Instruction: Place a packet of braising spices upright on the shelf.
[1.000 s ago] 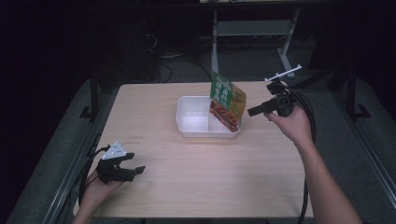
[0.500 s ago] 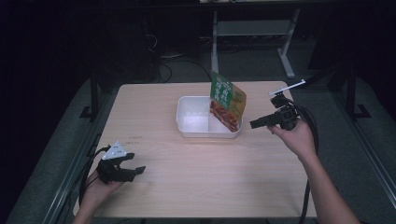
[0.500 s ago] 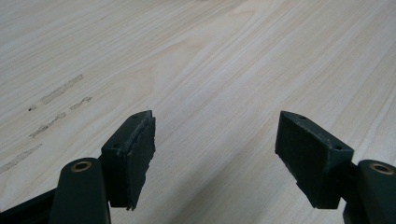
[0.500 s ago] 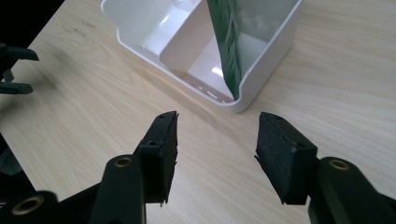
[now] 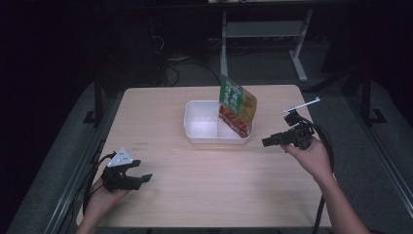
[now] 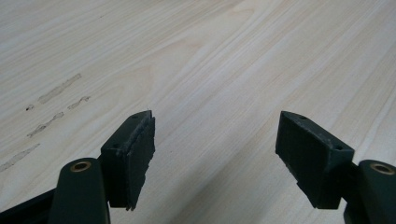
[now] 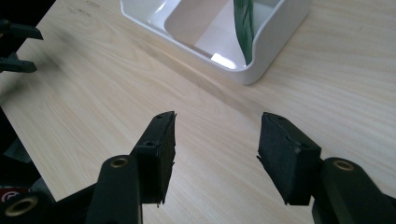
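The green and red packet (image 5: pixel 237 111) standing in the white tray (image 5: pixel 199 131) carries printing, but none of it can be read.

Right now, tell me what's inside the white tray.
A green and red snack packet stands tilted in the white tray's right compartment; the left compartment looks empty. The floor under the packet is hidden.

High view overlooks the whole table (image 5: pixel 204 195); both tool cameras skim its wood closely.

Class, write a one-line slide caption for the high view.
Snack packet leaning in a white tray on a wooden table; right gripper open beside it.
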{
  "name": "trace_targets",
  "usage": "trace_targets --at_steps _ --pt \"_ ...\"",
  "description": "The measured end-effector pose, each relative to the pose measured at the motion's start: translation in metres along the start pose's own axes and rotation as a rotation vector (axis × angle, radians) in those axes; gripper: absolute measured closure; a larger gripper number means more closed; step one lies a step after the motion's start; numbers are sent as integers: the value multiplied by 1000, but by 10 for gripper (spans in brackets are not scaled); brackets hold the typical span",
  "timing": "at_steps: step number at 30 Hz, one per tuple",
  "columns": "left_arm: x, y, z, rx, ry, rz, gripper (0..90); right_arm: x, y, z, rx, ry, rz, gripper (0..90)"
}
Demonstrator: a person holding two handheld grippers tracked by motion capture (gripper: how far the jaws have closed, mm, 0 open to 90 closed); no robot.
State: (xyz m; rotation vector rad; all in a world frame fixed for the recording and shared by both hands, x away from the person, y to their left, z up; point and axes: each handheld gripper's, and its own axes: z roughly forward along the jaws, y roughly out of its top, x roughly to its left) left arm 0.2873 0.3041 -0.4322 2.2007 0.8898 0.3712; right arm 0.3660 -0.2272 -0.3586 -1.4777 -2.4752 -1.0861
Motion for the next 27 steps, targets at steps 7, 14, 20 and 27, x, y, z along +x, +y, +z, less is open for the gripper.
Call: trace_targets --at_steps 7,14,20,27 --pt "0 0 0 3 1 2 279 -4 -19 4 -4 18 7 450" --pt "-1 0 1 6 -1 2 275 -5 -38 9 -9 35 7 447" --pt "-1 0 1 6 -6 4 273 -4 -54 15 -6 42 -7 441" --pt "-2 0 2 11 -5 11 272 0 -74 18 -22 42 -18 421"
